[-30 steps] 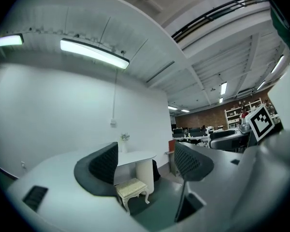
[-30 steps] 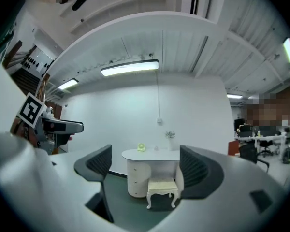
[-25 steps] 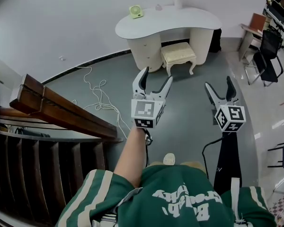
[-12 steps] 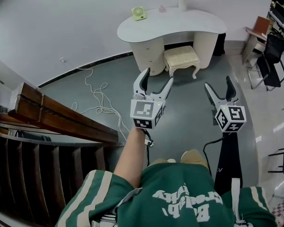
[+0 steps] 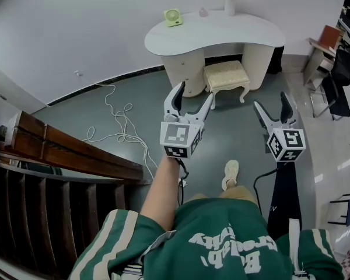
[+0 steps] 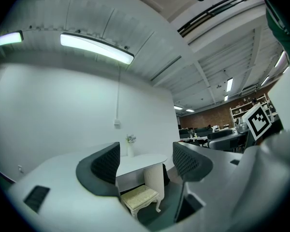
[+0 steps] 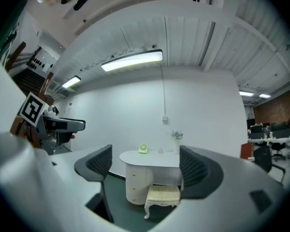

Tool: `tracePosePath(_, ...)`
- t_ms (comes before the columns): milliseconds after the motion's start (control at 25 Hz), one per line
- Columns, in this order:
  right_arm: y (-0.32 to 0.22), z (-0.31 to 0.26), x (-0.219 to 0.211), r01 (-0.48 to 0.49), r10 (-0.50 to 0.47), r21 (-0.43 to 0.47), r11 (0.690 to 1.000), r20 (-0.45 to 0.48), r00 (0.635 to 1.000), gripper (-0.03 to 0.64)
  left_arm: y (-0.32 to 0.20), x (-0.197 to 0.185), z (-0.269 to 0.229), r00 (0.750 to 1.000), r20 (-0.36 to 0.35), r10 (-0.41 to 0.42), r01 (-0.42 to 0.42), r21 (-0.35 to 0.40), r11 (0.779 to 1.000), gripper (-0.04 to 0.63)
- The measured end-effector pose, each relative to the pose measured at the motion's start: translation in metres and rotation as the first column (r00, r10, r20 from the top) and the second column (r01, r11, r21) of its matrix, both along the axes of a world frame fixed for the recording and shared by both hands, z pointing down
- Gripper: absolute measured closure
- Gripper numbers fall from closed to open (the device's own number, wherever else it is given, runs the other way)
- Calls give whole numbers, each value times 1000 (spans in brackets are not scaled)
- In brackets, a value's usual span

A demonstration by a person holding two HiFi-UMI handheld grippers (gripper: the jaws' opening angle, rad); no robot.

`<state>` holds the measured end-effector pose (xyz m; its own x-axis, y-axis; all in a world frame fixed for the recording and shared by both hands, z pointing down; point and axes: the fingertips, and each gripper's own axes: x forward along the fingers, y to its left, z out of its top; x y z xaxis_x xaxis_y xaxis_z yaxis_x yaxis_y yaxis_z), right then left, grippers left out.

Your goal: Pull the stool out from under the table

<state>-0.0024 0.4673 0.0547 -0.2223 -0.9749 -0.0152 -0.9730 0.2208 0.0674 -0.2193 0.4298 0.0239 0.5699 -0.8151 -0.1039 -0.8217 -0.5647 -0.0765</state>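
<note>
- We have the left gripper [image 5: 193,96] held out in front of us, jaws pointing forward at the far wall.
- Its jaws stand wide and are easing inward right now. Nothing sits between the pads, only air.
- Over to the right gripper [image 5: 271,104]: it is also raised, jaws spread wide and released, with nothing in their gap.
- The stool [image 5: 225,74] is well ahead of both pairs of jaws, touched by neither.
- It stands on the grey floor [image 5: 134,92] in the kneehole of the white table [image 5: 216,31], its cream cushion partly under the top and its front legs out in the open.
- In the left gripper view we see the stool low in the gap between the jaws, nearer the left jaw.
- In the right gripper view it shows low in the gap too, closer to the right jaw, with the table's drawer pedestal [image 7: 135,182] on the left-jaw side of it.
- On the tabletop, beyond the jaws, stand a small green fan [image 5: 172,18] and a vase of flowers [image 5: 230,3].
- A white cable [image 5: 119,118] loops over the floor off to the left of the left jaws.
- A wooden railing [image 5: 70,150] runs farther left, behind the fingertips and nearer us.
- Black office chairs [image 5: 338,80] stand out past the right gripper's right jaw.
- Behind the jaws, below the two grippers, our light shoe [image 5: 230,172] is out on the floor.
</note>
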Motion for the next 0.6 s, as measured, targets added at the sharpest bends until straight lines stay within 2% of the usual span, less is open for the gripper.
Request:
tracePosePath(200, -46, -2, 30, 18, -18, 0, 1000, -7, 1000, 169, -45, 28, -4, 1000, -11, -18, 18, 0, 1000, 249)
tracePosePath(600, -160, -2, 93, 49, -49, -14, 999, 7, 999, 170, -149, 93, -6, 999, 19, -41, 41, -8, 999, 249)
